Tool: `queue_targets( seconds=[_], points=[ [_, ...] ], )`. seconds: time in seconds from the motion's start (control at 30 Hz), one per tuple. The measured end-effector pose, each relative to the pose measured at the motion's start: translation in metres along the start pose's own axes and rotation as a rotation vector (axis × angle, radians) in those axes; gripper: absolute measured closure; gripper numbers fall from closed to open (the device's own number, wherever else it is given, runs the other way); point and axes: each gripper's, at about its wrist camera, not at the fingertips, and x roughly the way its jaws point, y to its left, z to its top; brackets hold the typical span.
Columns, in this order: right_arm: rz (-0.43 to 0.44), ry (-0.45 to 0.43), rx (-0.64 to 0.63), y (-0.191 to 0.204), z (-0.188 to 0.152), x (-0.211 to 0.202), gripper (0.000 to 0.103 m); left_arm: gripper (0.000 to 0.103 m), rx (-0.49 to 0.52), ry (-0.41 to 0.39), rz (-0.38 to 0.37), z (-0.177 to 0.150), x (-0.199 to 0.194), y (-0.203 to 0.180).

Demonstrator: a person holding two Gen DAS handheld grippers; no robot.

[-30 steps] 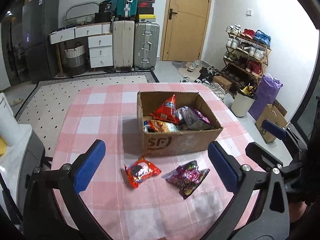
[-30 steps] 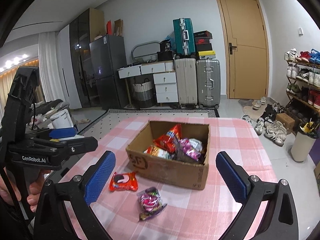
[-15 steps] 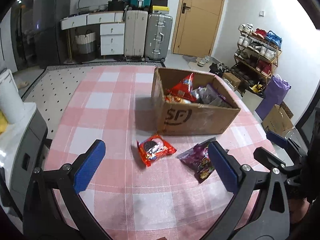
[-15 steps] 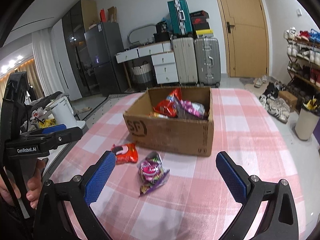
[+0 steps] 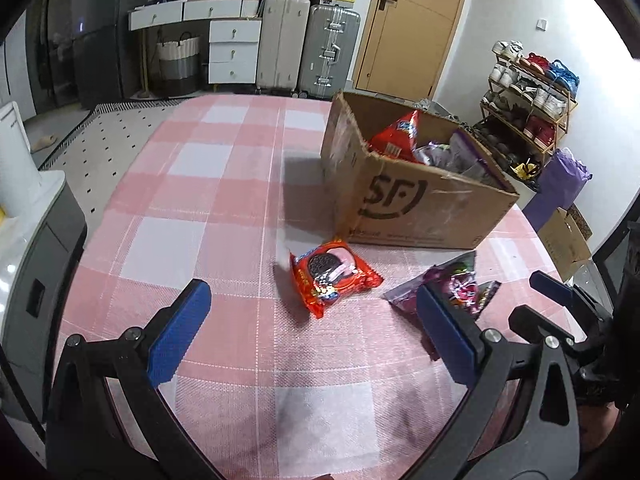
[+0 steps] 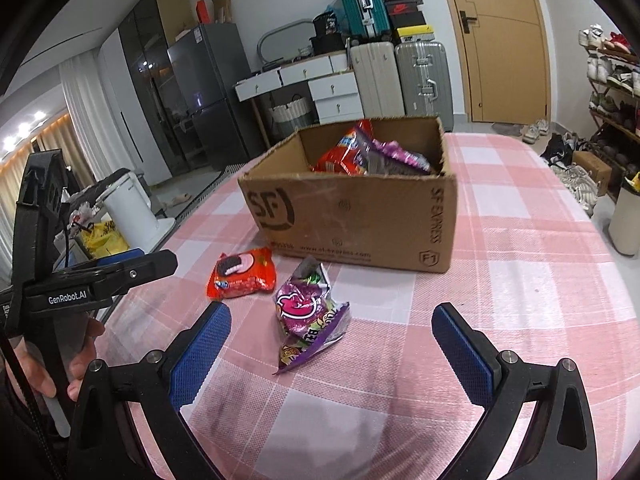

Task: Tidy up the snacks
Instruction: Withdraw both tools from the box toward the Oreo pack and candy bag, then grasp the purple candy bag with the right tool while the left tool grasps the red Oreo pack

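While we held both tools above the pink-and-white checked tablecloth, neither one gripped anything. Our left gripper had its blue-padded jaws spread wide, low in the left wrist frame, and the red cookie packet with a sandwich biscuit printed on it lay flat on the cloth just above the gap between them. Our right gripper was likewise parted, and the crumpled purple candy bag sat between its fingertips in the right wrist frame, touching neither pad.

The two packets lay just beside each other, the red one to the left of the purple one, both near the front wall of the brown cardboard box marked SF (an open shipping carton). That box stood in the middle of the right wrist frame, holding a red snack bag and a purple wrapper. At the left edge of that frame a hand clasped the left tool's handle.
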Motion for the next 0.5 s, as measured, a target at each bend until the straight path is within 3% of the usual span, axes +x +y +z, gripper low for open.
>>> queue_targets(
  seconds=[0.5],
  points=[
    [0.043,0.107,0.019,-0.002,-0.004,0.062,0.001,0.001,-0.032,0.053,0.014,-0.012,0.046,0.02]
  ],
)
